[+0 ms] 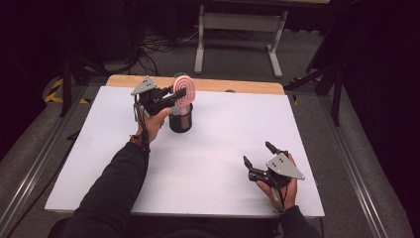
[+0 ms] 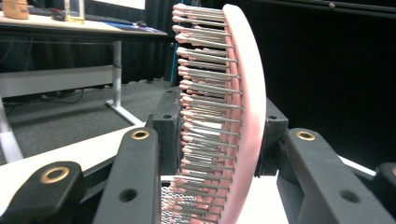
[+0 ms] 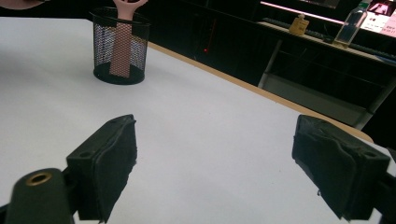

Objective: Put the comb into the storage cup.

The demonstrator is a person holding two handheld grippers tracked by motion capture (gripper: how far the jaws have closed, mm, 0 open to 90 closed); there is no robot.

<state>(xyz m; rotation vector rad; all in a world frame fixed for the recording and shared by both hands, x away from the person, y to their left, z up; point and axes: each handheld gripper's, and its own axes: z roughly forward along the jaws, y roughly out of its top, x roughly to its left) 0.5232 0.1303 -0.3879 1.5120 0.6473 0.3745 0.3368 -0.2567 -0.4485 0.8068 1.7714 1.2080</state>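
Observation:
A pink hairbrush [image 1: 184, 90] stands head-up with its handle in a black mesh cup [image 1: 181, 119] at the back left of the white tabletop [image 1: 213, 163]. My left gripper [image 1: 179, 94] is shut on the brush head. In the left gripper view the jaws press the bristle side and the smooth back of the hairbrush [image 2: 247, 93]. My right gripper [image 1: 257, 152] rests near the front right, open and holding nothing. In the right gripper view the right gripper [image 3: 215, 158] faces the mesh cup [image 3: 105, 46], with the pink brush handle [image 3: 122, 51] inside it.
A wooden table edge [image 1: 237, 85] runs behind the white top. Beyond it a white desk frame [image 1: 237, 29] and cables lie on the grey floor. A desk with a bottle [image 3: 348, 25] stands in the dark background.

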